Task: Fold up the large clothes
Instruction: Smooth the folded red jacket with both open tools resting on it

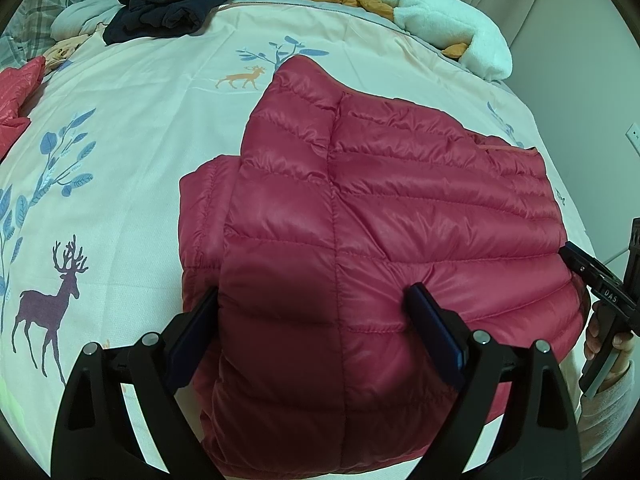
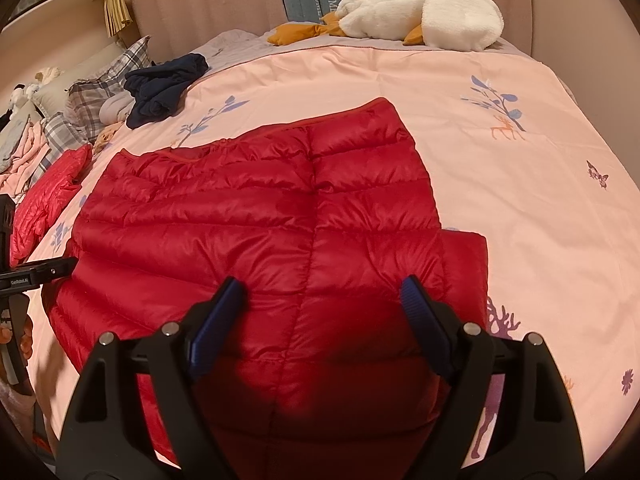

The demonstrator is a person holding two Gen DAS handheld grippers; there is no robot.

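Left gripper [image 1: 312, 320] jaws wide, empty, over jacket's [image 1: 400, 208] near hem | right gripper [image 2: 320, 308] jaws equally wide, empty | jacket lay part-folded on bed [image 1: 140, 128], long axis running away from both | neither hand nearer.

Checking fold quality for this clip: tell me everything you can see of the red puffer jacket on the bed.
The red puffer jacket is shiny, quilted in horizontal channels with a vertical seam down the middle. It lies flat on the pink deer-print bedcover, already folded: an under-layer pokes out along one side. Both open hand-held grippers sit over its near edge, the left hand-held gripper and right hand-held gripper, neither pinching it.
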